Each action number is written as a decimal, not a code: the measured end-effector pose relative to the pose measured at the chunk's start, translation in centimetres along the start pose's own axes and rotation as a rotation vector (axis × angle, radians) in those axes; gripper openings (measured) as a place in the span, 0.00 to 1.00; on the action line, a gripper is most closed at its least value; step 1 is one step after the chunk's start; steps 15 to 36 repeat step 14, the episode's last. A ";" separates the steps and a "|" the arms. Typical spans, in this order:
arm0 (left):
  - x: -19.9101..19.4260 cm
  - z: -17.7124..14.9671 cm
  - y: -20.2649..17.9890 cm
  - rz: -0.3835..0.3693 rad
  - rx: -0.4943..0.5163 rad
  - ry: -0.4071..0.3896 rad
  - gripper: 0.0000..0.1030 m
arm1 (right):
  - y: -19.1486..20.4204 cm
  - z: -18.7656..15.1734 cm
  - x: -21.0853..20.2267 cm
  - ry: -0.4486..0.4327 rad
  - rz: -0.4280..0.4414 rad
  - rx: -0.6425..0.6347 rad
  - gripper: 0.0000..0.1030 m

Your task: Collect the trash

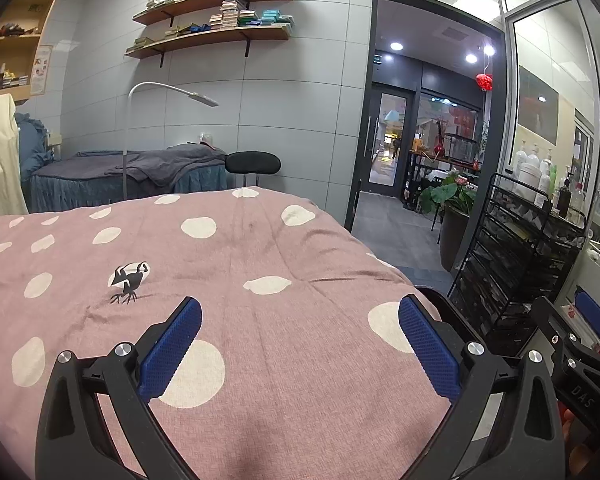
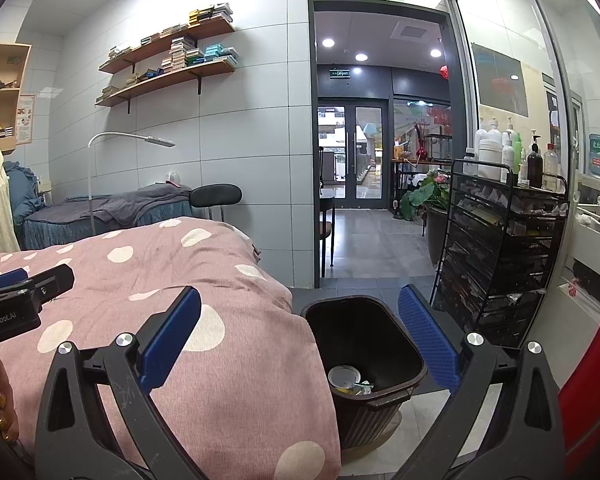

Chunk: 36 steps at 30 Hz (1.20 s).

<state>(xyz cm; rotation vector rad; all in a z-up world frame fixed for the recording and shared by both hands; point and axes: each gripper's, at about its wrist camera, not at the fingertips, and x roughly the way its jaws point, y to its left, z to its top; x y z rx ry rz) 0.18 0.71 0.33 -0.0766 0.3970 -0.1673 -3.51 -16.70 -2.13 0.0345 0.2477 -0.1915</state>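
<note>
Both grippers spread wide, nothing held: left gripper over the pink dotted bedspread, right gripper over the bed's right edge and the bin. One black-and-white scrap lies on the bedspread, far-left of the left gripper. Bin on the floor just right of the bed, a lid and wrappers at its bottom.

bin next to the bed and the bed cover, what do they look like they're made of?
Bin: probably moulded plastic, dark brown to black; smooth, slightly glossy inside, ribbed outer wall, rolled rim. Bed cover: woven fabric, likely cotton or a blend; matte pink with cream dots, visible weave, soft creases and draping at the edge.
</note>
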 end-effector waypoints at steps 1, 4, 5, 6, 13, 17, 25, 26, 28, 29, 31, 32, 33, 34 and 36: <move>0.0 0.0 0.0 0.000 0.000 0.001 0.94 | 0.0 0.0 0.0 0.001 -0.001 0.001 0.95; -0.1 0.0 -0.1 -0.001 0.000 0.000 0.94 | 0.2 -0.1 0.0 0.002 0.000 0.003 0.95; -0.1 0.0 -0.1 -0.001 0.001 0.000 0.94 | 0.2 -0.1 0.0 0.002 0.000 0.002 0.95; 0.0 -0.1 -0.1 0.000 0.000 0.000 0.94 | 0.2 -0.1 0.0 0.003 0.000 0.002 0.95; 0.0 -0.2 -0.1 -0.003 0.002 0.009 0.94 | 0.3 -0.1 0.1 0.006 -0.001 0.002 0.95; 0.0 -0.2 -0.1 -0.003 0.002 0.009 0.94 | 0.2 0.0 0.1 0.005 -0.001 0.003 0.95; 0.0 -0.2 -0.1 -0.003 0.002 0.009 0.94 | 0.2 0.0 0.1 0.005 -0.001 0.003 0.95; 0.0 -0.2 -0.1 -0.003 0.002 0.009 0.94 | 0.2 0.0 0.1 0.005 -0.001 0.003 0.95; 0.0 -0.2 -0.1 -0.003 0.002 0.009 0.94 | 0.2 0.0 0.1 0.005 -0.001 0.003 0.95; 0.0 -0.2 -0.1 -0.003 0.002 0.009 0.94 | 0.2 0.0 0.1 0.005 -0.001 0.003 0.95; 0.0 -0.2 -0.1 -0.003 0.002 0.009 0.94 | 0.2 0.0 0.1 0.005 -0.001 0.003 0.95; 0.0 -0.2 -0.1 -0.003 0.002 0.009 0.94 | 0.2 0.0 0.1 0.005 -0.001 0.003 0.95; 0.0 -0.2 -0.1 -0.003 0.002 0.009 0.94 | 0.2 0.0 0.1 0.005 -0.001 0.003 0.95; 0.0 -0.2 -0.1 -0.003 0.002 0.009 0.94 | 0.2 0.0 0.1 0.005 -0.001 0.003 0.95; 0.0 -0.2 -0.1 -0.003 0.002 0.009 0.94 | 0.2 0.0 0.1 0.005 -0.001 0.003 0.95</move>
